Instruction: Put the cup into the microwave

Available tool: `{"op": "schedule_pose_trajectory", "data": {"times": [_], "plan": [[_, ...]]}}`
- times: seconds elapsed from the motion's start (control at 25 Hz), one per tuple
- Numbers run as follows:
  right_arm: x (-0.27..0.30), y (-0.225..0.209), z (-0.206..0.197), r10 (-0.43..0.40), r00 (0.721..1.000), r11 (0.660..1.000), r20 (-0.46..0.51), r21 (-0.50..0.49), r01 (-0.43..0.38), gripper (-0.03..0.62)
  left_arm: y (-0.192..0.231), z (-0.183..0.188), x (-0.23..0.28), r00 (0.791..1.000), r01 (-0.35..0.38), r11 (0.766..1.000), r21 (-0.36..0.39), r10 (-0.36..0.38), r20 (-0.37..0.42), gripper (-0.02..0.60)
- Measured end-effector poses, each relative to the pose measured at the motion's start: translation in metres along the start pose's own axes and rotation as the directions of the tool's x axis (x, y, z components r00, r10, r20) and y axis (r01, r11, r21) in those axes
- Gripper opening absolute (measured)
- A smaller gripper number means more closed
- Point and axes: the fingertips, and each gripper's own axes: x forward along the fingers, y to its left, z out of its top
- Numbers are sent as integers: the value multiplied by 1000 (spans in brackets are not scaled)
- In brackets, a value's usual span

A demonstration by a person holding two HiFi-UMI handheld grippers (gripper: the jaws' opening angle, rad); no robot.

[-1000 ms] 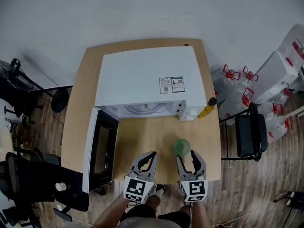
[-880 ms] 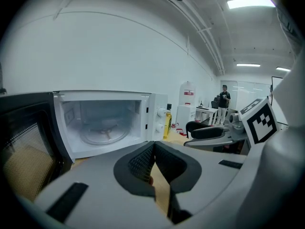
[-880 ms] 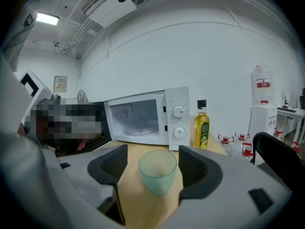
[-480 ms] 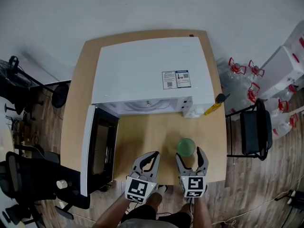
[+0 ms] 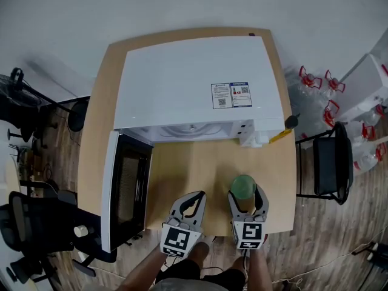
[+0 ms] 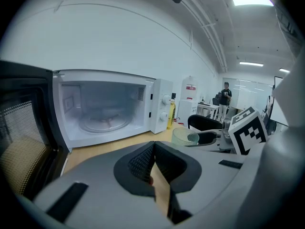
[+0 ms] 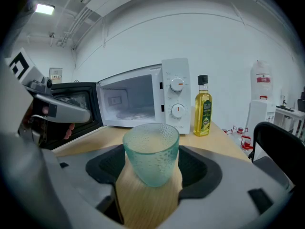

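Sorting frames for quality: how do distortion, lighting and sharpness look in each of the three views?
Head view: evenly lit, sharp, the light wooden table looks bowed by the wide lens. Left gripper view: heavy fisheye, dark corners, ceiling light panels blown out. Right gripper view: same fisheye; the translucent green glass cup is crisp.

Office, ceiling light panels (image 6: pixel 252 1), black office chair (image 5: pixel 330 165), water jugs (image 5: pixel 314 94)

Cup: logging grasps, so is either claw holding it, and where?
Nothing held. The cup stands free between the right claw's jaws, which have just been opening; left claw shut, empty.
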Motion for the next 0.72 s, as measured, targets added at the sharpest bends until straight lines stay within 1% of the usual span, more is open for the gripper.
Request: {"op": "schedule_pose_trajectory", "data": {"times": [0.4,0.72], "plan": [[3,-3,6,11,1000,1000,18,26,-11,347,8,4,-1,1000,-19,1000,1,19,5,23],[-11,2,31,14,999,1000,42,9,-14,344,11,26,-13,998,-28,1000,9,28,47,23]]}}
